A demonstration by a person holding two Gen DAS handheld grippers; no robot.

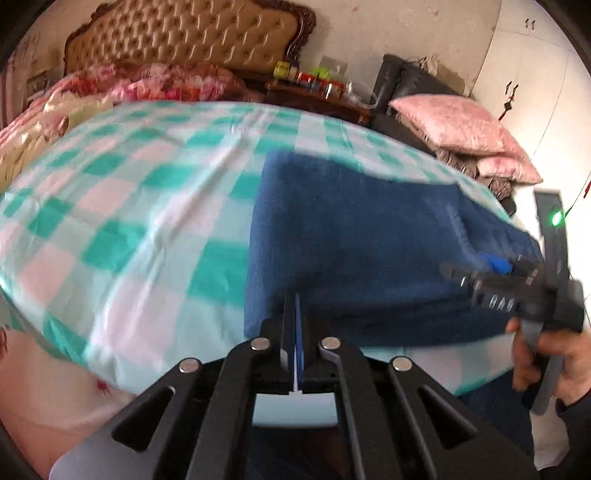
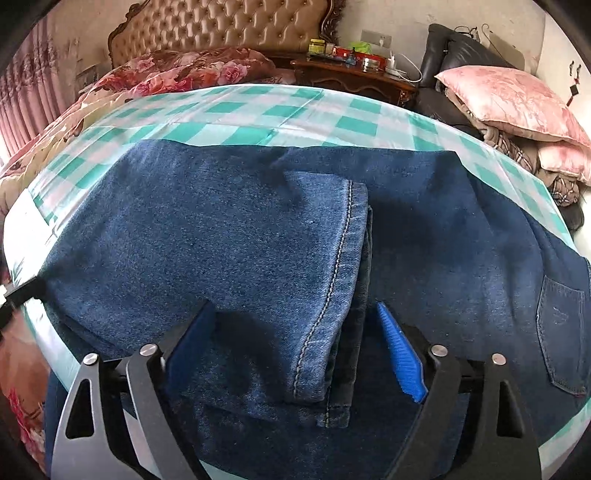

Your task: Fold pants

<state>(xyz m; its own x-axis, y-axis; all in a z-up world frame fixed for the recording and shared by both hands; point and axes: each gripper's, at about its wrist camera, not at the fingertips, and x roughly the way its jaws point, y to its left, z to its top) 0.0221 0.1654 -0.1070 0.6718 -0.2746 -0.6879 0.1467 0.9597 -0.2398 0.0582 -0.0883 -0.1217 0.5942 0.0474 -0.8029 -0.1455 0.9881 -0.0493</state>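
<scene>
Blue denim pants (image 2: pixel 221 229) lie folded on the green-and-white checked bed sheet (image 2: pixel 258 110). A stitched leg hem (image 2: pixel 347 258) rests on top of them, and a back pocket (image 2: pixel 561 332) shows at the right. My right gripper (image 2: pixel 293 306) stands open low over the denim, with a blue pad on each side of that hem and neither pad pressing on it. In the left wrist view the pants (image 1: pixel 351 240) are blurred. My left gripper (image 1: pixel 294 306) is shut at their near left edge, and no cloth shows between its pads. The right gripper (image 1: pixel 476 275) reaches in from the right.
A tufted headboard (image 1: pixel 184 33) and a floral quilt (image 2: pixel 192 70) are at the bed's far end. A wooden nightstand (image 2: pixel 354 74) with jars stands behind it. Pink pillows (image 2: pixel 517 103) lie on a black chair at the right. A hand (image 1: pixel 554 354) holds the right gripper.
</scene>
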